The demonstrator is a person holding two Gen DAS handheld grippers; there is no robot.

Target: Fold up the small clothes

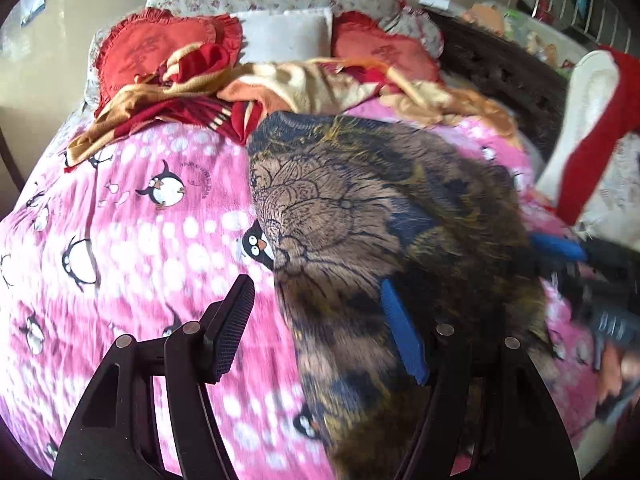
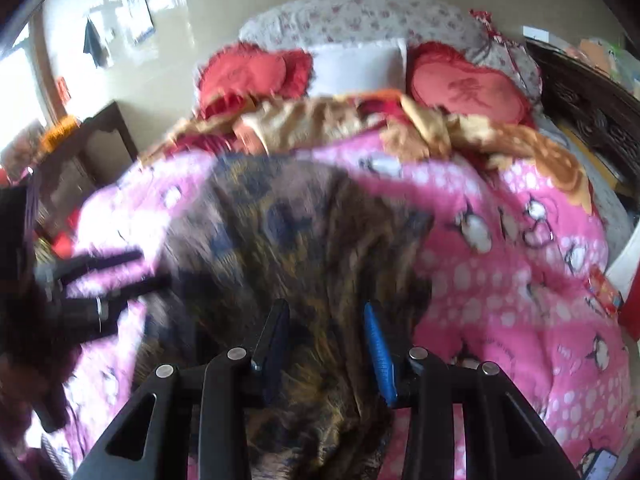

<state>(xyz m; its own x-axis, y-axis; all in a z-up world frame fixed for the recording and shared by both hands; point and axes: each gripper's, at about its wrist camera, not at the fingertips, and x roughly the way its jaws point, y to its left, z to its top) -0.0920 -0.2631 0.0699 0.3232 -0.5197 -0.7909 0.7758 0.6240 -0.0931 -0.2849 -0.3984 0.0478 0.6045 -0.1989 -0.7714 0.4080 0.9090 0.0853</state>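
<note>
- Patterned garment [image 1: 360, 200]: lying spread on the pink penguin blanket [image 1: 140, 240] covering the bed.
- Left gripper [image 1: 320, 332]: standing released, fingers wide apart, garment edge lying between.
- Right gripper [image 2: 326, 344]: hovering released over the garment.

L gripper [image 1: 320, 332], R gripper [image 2: 328, 344]: jaws apart.
</note>
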